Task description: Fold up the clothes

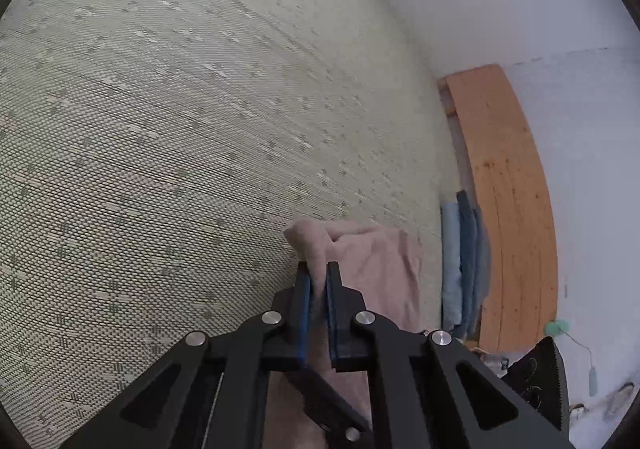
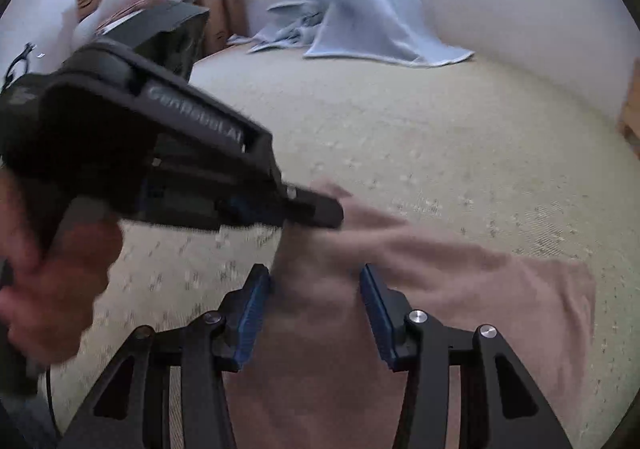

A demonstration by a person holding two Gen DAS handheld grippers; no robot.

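The right gripper (image 2: 314, 313) straddles the soft pink cloth garment (image 2: 460, 289) on the woven mat floor (image 2: 440, 137), fingers half open, not pinching. Beyond, the left gripper (image 1: 318, 289) is clamped on its raised corner; the cloth's length trails rightward.

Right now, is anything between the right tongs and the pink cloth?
Nothing visible is. The pink cloth already lies between the open right tongs; the left tongs pinch its edge.
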